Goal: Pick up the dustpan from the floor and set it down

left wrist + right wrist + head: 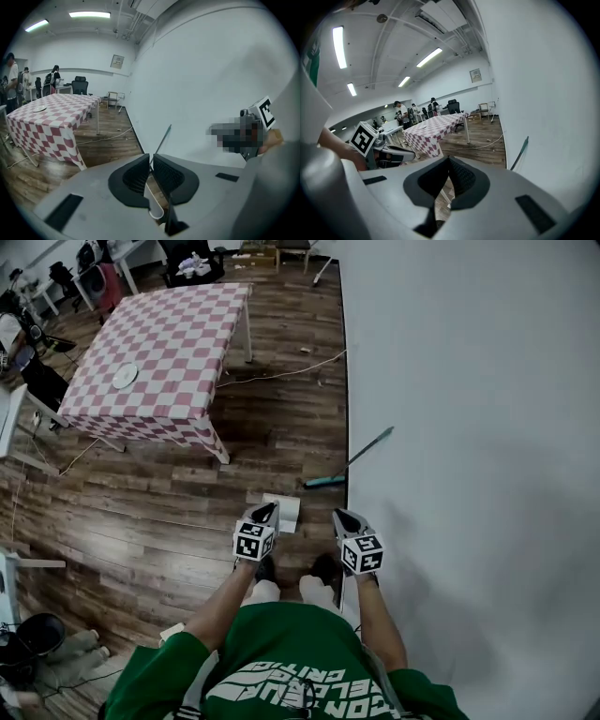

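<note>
Wooden boards cover the floor, and on them lies the pale dustpan, just ahead of the person's dark shoes and near the foot of the white wall. In the head view the left gripper hangs over it, its tips overlapping the dustpan's near left edge. The right gripper is held just beside it on the wall side. The two are level with each other, and both are angled forward and down. The left gripper view shows that gripper's dark ribbed pads closed together at their tips. A thin white strip shows through the slit beneath them, with brown floor beside it. In the right gripper view the jaws are likewise closed tip to tip with nothing clamped between them, and only floor shows in the gap below. A broom with a teal head leans against the wall just beyond the dustpan, its head resting on the boards. Farther off stands a table under a red-and-white checked cloth, with a white plate near its left edge. A pale cable trails over the floor from beside the table toward the wall. The person's green top with white lettering fills the bottom of the head view.
</note>
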`<state>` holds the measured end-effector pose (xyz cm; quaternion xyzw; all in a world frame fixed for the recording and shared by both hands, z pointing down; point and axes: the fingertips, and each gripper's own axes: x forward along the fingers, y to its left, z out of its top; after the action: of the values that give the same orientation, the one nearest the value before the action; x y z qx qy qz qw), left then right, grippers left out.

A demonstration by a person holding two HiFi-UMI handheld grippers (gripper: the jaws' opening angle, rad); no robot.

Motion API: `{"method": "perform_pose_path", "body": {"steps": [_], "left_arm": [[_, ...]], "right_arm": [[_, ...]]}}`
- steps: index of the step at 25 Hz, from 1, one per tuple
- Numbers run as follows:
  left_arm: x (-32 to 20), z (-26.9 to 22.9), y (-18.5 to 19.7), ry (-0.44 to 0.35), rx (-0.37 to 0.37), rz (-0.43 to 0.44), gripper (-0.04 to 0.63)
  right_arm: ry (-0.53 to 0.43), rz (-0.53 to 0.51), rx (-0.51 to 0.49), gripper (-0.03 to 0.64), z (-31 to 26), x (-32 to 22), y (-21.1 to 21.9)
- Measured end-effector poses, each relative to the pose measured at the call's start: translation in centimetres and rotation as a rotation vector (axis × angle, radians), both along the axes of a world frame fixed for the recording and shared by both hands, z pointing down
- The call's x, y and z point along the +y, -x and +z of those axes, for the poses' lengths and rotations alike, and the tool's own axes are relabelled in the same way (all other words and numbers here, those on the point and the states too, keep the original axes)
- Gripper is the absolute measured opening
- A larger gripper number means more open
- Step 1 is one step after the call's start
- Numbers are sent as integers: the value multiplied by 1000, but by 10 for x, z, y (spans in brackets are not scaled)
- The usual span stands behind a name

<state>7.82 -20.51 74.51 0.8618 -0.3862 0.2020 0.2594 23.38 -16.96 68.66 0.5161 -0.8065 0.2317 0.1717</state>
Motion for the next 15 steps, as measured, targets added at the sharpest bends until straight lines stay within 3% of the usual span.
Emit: {"method": "perform_pose_path", "body": {"steps": [3,5,9,15], "left_arm": [[-4,14,-4,20,-30,-33,25],[-7,26,-6,34,-61,-52,103],[-12,53,-6,80,-115,-93,168],[-24,96,-3,147,-169,-135,201]], "right_arm": [[23,-30,-19,8,10,-9,-4],[34,-50,-25,8,16,-14,-4],[61,-96,-23,8,28,-20,-2],[88,-124,-36,8,37,-22,1]]}}
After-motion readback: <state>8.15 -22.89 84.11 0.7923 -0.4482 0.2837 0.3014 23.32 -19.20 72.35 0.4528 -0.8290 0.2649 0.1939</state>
